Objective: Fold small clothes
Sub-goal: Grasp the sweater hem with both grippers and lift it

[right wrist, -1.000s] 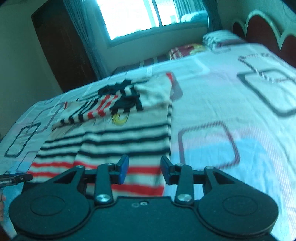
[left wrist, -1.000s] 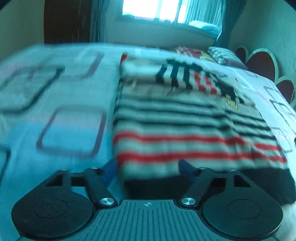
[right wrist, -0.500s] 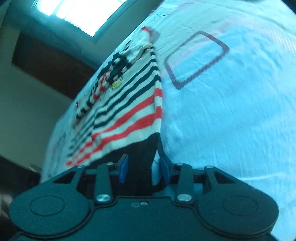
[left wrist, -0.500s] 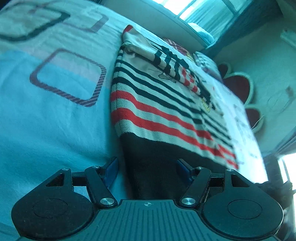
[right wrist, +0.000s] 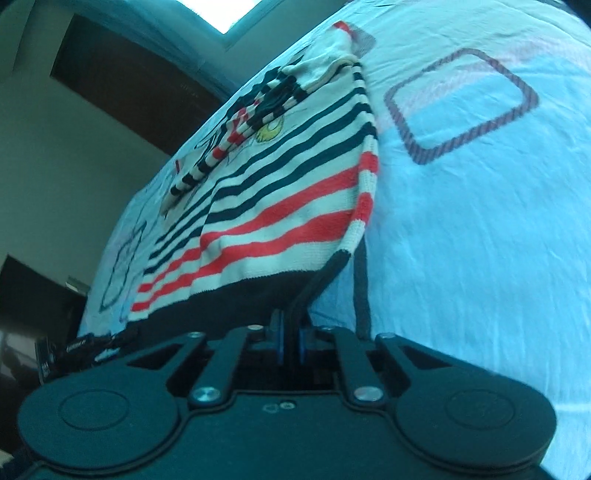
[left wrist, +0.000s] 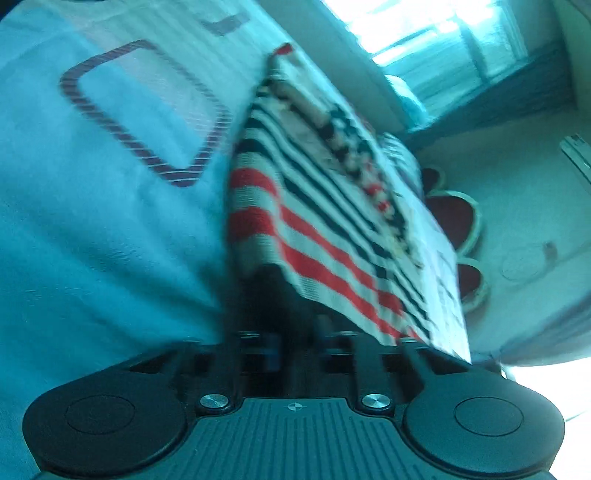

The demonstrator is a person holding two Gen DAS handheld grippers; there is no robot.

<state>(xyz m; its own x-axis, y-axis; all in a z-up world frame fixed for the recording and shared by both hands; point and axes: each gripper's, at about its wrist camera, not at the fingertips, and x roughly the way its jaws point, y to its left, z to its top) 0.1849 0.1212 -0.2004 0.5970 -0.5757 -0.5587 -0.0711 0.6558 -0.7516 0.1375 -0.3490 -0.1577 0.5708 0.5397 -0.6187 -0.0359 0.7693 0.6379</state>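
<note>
Pale blue bedsheet point(right wrist: 480, 229) with printed rounded squares point(right wrist: 460, 105) outlined in dark stripes (one per view). Bright window point(left wrist: 424, 33) with curtain point(left wrist: 517, 85) at upper right, scalloped headboard point(left wrist: 452, 218) beside wall point(left wrist: 517, 192). Dark wooden wardrobe point(right wrist: 133, 96) at upper left.

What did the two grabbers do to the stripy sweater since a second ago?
Both closed on the striped sweater's dark bottom hem: the right gripper pinches its corner and the left gripper has closed in on the other corner, though blur hides the pinch. The hem has lifted off the bedsheet. The folded sleeves at the far end stayed put.
</note>
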